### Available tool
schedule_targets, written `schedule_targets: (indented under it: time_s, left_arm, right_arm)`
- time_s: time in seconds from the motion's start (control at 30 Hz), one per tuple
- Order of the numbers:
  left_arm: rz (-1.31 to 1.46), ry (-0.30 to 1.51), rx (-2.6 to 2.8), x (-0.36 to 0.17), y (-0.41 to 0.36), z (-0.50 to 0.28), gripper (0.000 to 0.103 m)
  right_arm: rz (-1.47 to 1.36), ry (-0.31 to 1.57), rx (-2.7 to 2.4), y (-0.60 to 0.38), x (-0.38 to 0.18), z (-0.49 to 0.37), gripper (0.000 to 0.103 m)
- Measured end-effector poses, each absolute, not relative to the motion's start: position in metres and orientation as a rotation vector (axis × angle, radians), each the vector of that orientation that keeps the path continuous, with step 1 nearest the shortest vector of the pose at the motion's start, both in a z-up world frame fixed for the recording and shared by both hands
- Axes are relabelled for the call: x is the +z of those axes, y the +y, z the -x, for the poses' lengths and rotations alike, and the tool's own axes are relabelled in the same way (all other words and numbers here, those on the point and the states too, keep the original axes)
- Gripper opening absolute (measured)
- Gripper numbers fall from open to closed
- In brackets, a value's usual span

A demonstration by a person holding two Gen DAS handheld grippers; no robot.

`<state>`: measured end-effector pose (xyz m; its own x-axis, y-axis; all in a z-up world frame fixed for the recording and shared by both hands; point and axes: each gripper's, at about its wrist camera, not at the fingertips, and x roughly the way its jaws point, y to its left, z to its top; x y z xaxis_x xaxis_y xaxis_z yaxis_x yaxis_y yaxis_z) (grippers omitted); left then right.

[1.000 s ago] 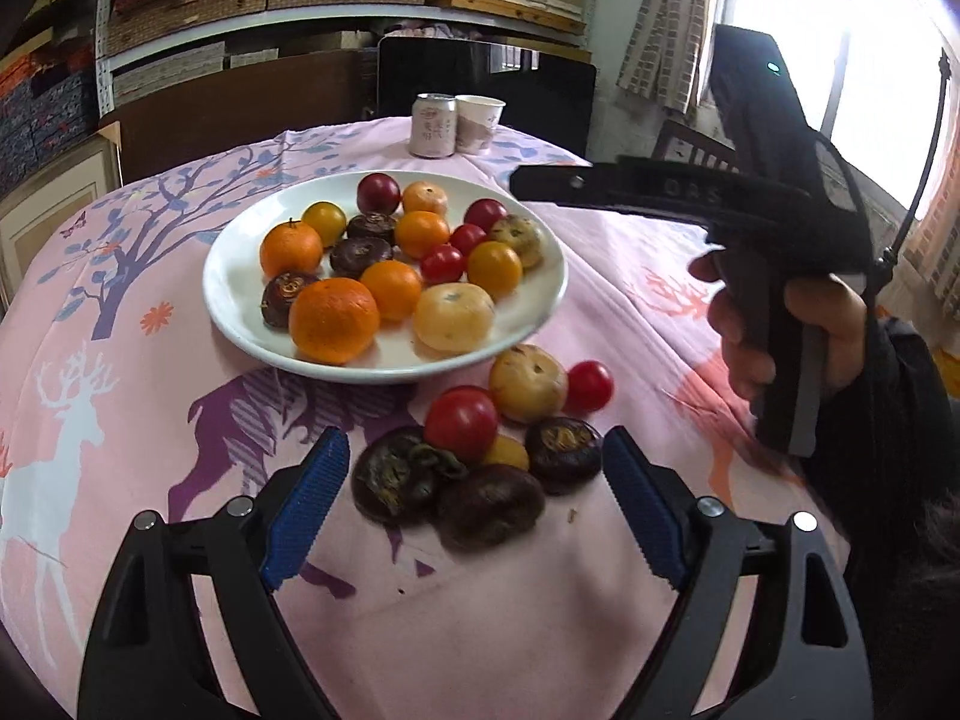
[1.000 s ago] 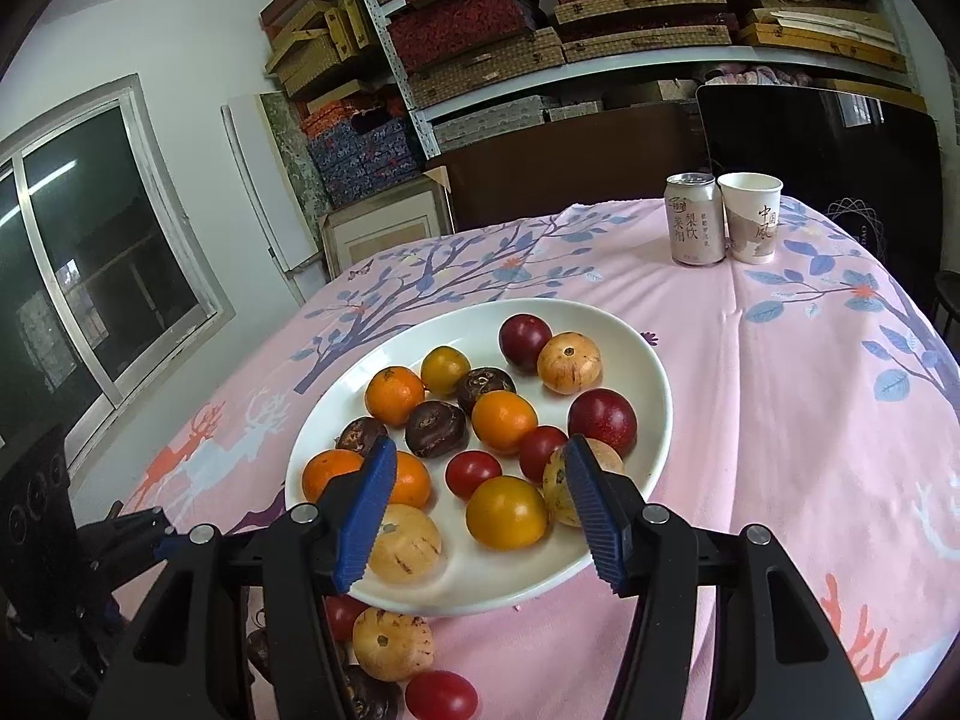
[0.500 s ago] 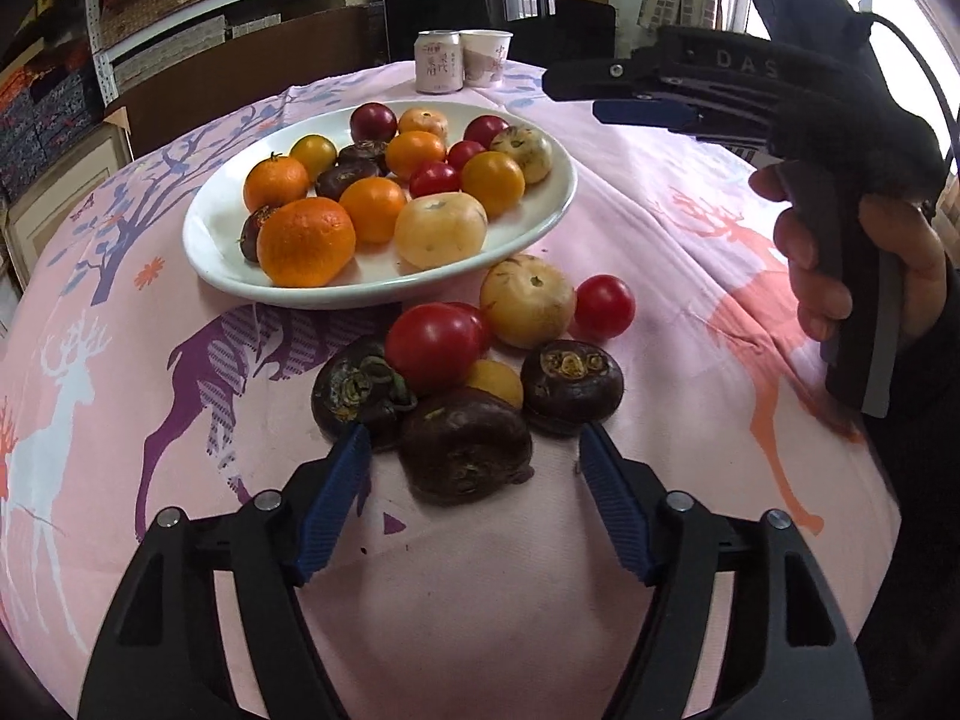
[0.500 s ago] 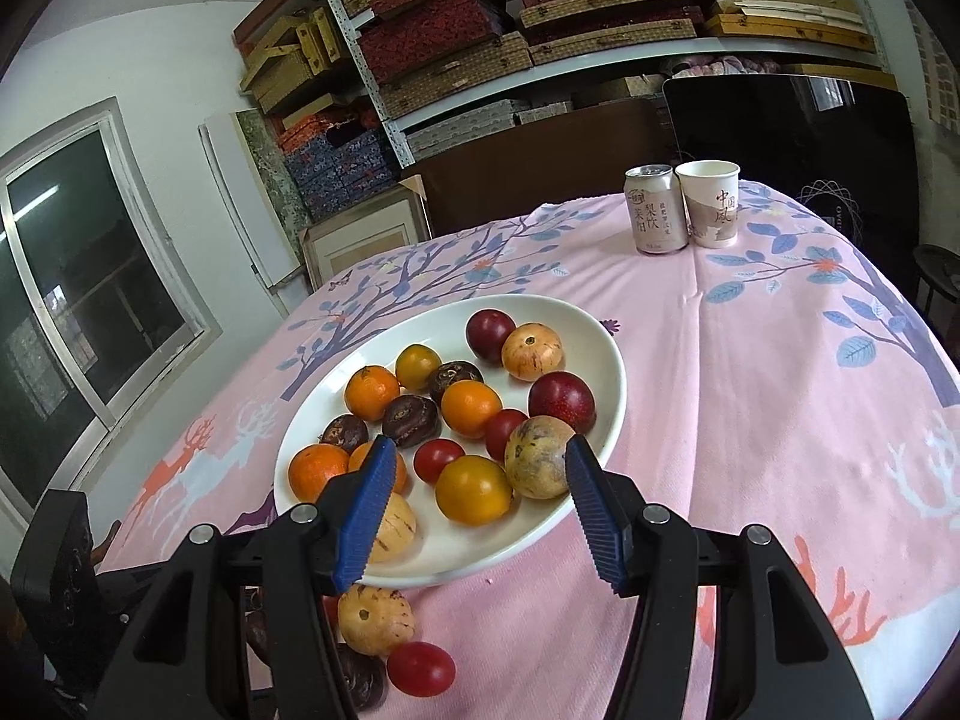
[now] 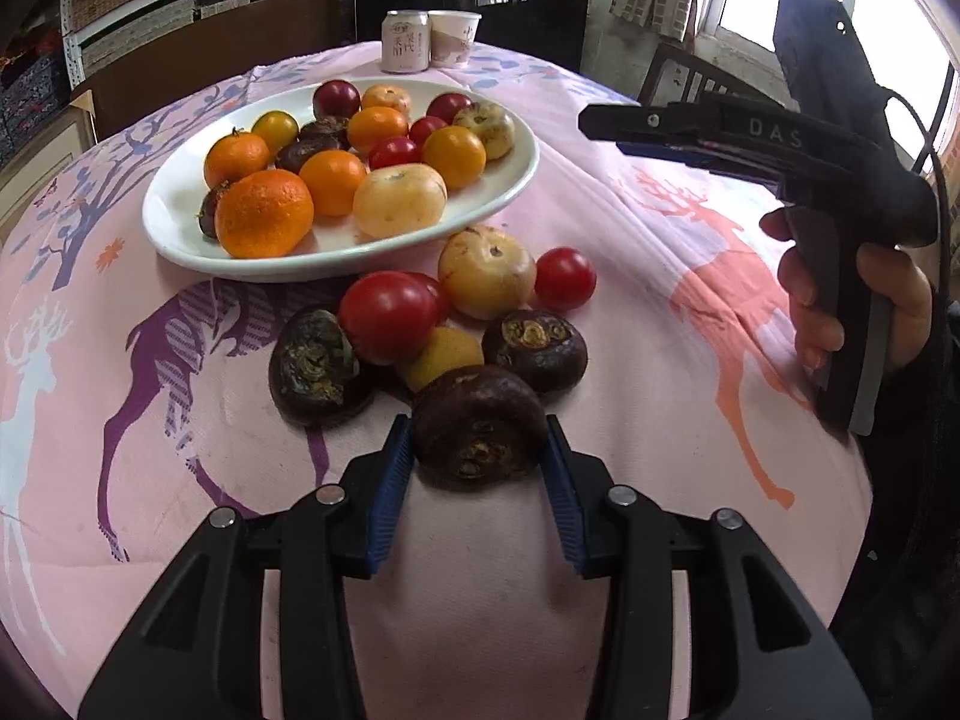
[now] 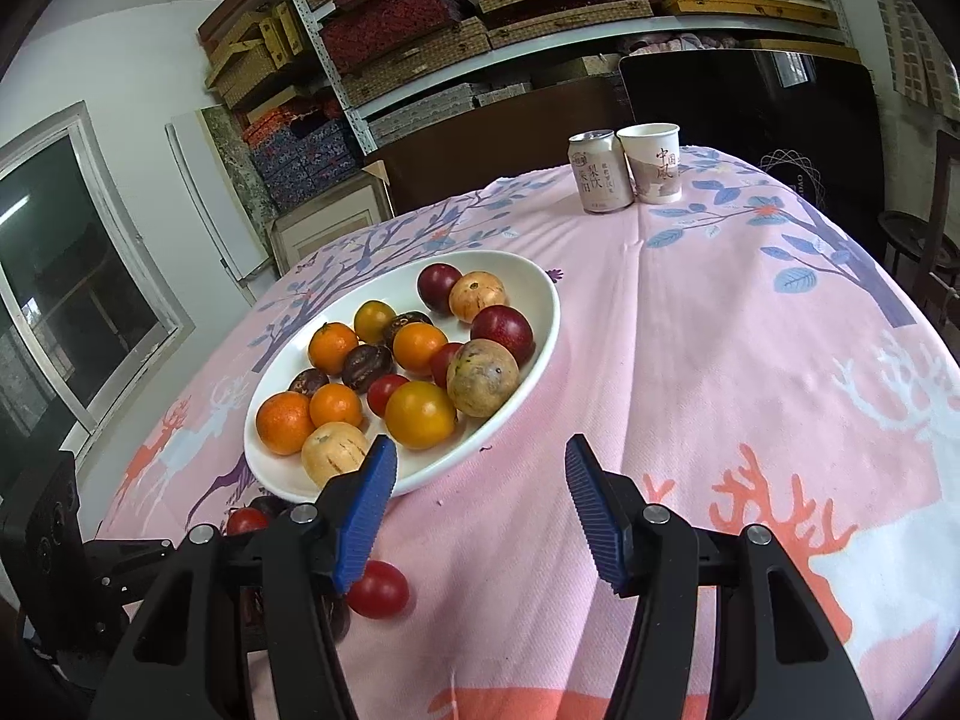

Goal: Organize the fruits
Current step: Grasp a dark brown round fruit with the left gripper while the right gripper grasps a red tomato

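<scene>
My left gripper is shut on a dark brown fruit at the near edge of a loose pile on the pink tablecloth. The pile holds two more dark fruits, red tomatoes, a pale yellow fruit and a small yellow one. Behind it a white plate holds oranges, tomatoes and other fruit. My right gripper is open and empty, held above the cloth just right of the plate; it also shows in the left wrist view.
A drink can and a paper cup stand at the far side of the table. One red tomato lies under my right gripper's left finger. Shelves with boxes and a dark chair stand behind the table.
My left gripper moved forward and down to the pile and closed on the nearest dark fruit. My right gripper drew back to the right, off the plate.
</scene>
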<state>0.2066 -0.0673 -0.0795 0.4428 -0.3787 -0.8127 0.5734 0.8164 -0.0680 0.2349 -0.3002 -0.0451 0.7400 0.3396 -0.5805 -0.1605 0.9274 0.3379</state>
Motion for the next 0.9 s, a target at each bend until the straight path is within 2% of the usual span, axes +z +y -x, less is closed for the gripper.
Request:
schedule_targets:
  time_s: [0.17,0.37,0.47,0.5,0.53,0.57,0.8,0.9]
  left_arm:
    - [-0.173,0.883,-0.569,-0.069,-0.055,-0.204,0.042]
    - [0.01,0.716,-0.519,-0.038,-0.015,-0.202,0.042]
    - [0.083,0.733,-0.509,-0.037,-0.001,-0.212,0.042]
    - [0.09,0.743,-0.504,-0.038,0.0,-0.213,0.042]
    - [0.084,0.749,-0.505,-0.038,0.0,-0.214,0.042]
    - [0.071,0.752,-0.503,-0.039,-0.001,-0.213,0.042]
    - [0.044,0.799,-0.547,-0.045,-0.005,-0.213,0.042]
    - [-0.013,0.812,-0.569,-0.049,-0.013,-0.203,0.045]
  right_arm:
    - [-0.271,0.712,0.303,-0.296,-0.048,-0.229,0.059]
    - [-0.148,0.812,0.433,-0.26,-0.056,-0.212,0.059]
    - [-0.076,0.814,0.429,-0.246,-0.054,-0.206,0.059]
    - [-0.06,0.834,0.418,-0.243,-0.056,-0.207,0.056]
    - [-0.055,0.859,0.416,-0.241,-0.059,-0.209,0.044]
    - [-0.052,0.879,0.417,-0.239,-0.062,-0.212,0.037]
    - [-0.023,0.939,0.441,-0.224,-0.07,-0.218,0.036]
    - [-0.028,0.945,0.443,-0.224,-0.07,-0.219,0.037]
